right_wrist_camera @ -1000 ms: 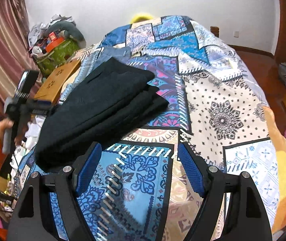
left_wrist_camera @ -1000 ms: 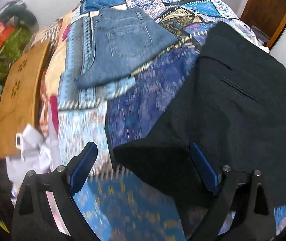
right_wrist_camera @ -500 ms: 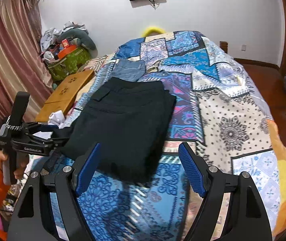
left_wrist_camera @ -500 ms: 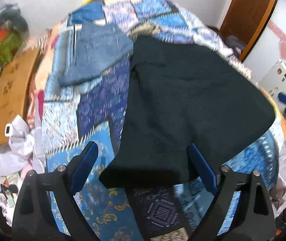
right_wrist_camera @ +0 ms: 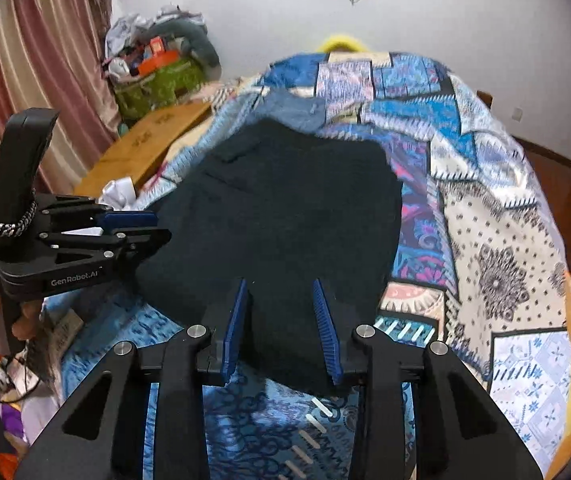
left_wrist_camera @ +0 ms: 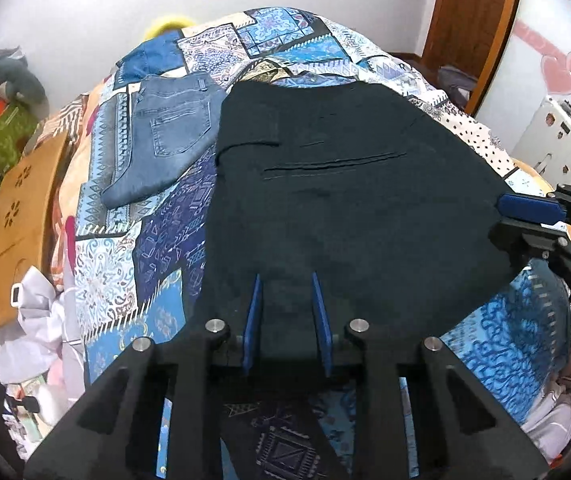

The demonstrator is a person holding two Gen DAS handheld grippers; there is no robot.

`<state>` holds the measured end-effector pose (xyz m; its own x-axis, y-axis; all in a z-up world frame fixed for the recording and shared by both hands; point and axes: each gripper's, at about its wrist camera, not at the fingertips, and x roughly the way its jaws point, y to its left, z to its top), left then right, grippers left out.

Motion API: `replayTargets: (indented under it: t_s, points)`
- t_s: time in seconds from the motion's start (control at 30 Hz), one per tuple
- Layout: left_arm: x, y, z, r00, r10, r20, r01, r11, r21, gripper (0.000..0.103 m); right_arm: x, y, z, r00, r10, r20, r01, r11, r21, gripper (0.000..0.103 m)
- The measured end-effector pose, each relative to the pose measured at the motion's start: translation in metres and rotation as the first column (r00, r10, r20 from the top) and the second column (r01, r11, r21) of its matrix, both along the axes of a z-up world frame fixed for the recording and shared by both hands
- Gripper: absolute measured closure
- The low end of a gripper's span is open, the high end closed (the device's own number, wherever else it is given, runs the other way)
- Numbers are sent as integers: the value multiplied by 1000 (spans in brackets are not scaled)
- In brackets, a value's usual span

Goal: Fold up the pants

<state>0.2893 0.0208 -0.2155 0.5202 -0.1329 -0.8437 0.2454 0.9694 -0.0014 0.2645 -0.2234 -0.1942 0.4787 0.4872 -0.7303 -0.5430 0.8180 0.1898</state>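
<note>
The black pants (left_wrist_camera: 345, 184) lie folded flat on the patchwork bedspread (left_wrist_camera: 157, 248), also seen in the right wrist view (right_wrist_camera: 285, 216). My left gripper (left_wrist_camera: 287, 280) has closed on the near edge of the black pants, with cloth between its blue pads. My right gripper (right_wrist_camera: 279, 284) has closed on the near edge at the other corner. Each gripper shows in the other's view: the right one (left_wrist_camera: 525, 210) and the left one (right_wrist_camera: 125, 224).
Folded blue jeans (left_wrist_camera: 169, 132) lie on the bed beyond the black pants, to the left. A wooden board (left_wrist_camera: 17, 208) and white cloth (left_wrist_camera: 33, 320) sit off the bed's left side. A wooden door (left_wrist_camera: 473, 20) stands at the right.
Both grippers went from wide open to closed on the near edge of the black pants. Both moved in to the pants' near corners.
</note>
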Motion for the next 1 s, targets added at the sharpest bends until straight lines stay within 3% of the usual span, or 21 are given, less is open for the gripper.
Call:
replayTargets:
  t_s: [0.1, 0.2, 0.3, 0.5, 0.57, 0.6, 0.77, 1.0]
  points:
    - [-8, 8, 3, 1000, 6, 6, -6, 1000, 31, 77, 0, -11, 1, 1000, -14, -3, 14, 1000, -2, 77]
    - [-14, 18, 2, 1000, 15, 18, -17, 993, 113, 76, -1, -24, 5, 999, -50, 11, 51, 998, -28, 77]
    - [-12, 33, 5, 999, 39, 11, -40, 996, 85, 63, 1, -41, 5, 996, -91, 1, 90, 994, -53, 76]
    - [6, 38, 39, 991, 91, 99, -100, 991, 92, 62, 9, -62, 21, 988, -152, 18, 153, 985, -74, 73]
    - [17, 35, 50, 990, 85, 116, -95, 992, 78, 56, 14, -63, 32, 987, -157, 31, 158, 986, -53, 73]
    - [23, 32, 55, 989, 83, 123, -93, 993, 73, 52, 16, -63, 37, 987, -157, 39, 159, 986, -42, 72]
    - [53, 20, 75, 981, 56, 184, -63, 997, 36, 28, 36, -48, 58, 984, -147, 102, 147, 989, 11, 45]
    - [103, -2, 68, 984, 29, 176, -38, 998, 49, 21, 77, -11, 47, 992, -74, 105, 77, 997, -23, 45]
